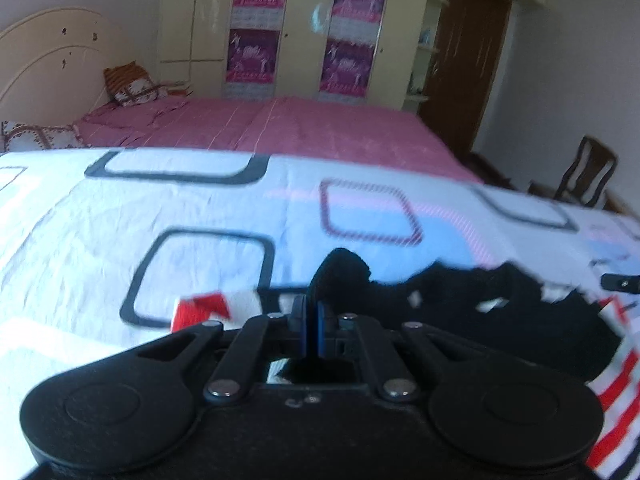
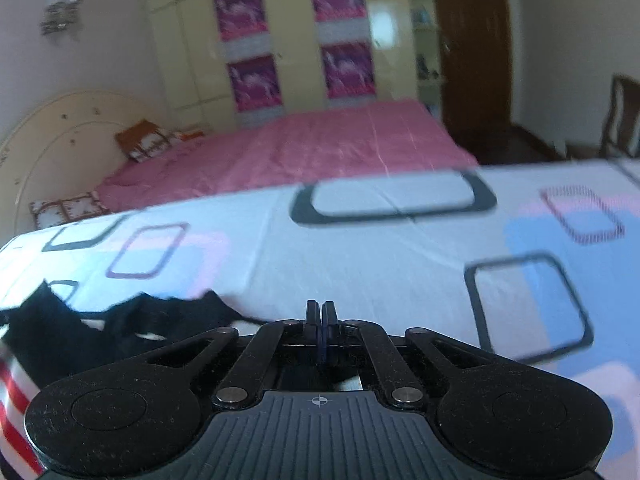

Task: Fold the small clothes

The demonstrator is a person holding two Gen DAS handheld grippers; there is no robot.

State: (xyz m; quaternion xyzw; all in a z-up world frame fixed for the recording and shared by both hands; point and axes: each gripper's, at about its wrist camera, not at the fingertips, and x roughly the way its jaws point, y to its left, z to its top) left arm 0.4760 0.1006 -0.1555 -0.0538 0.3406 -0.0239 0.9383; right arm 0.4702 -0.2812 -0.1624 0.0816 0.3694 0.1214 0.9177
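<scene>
A small garment (image 1: 500,320), black with red and white stripes, lies crumpled on the patterned sheet (image 1: 200,200). My left gripper (image 1: 312,308) is shut on its black edge, and a tuft of cloth (image 1: 340,268) sticks up past the blue pads. The garment stretches rightward to my right gripper (image 1: 618,282), whose tip shows at the frame's edge. In the right wrist view the garment (image 2: 80,332) lies to the left. Its black hem runs up to my right gripper (image 2: 320,312), which is shut on the thin edge. Dark cloth shows beneath the fingers.
The white sheet with square outlines (image 2: 400,248) covers the near surface. Beyond it is a pink bed (image 1: 320,132) with pillows (image 1: 132,88) at a cream headboard. A wardrobe with purple posters (image 1: 300,28), a brown door (image 1: 460,60) and a wooden chair (image 1: 588,176) stand behind.
</scene>
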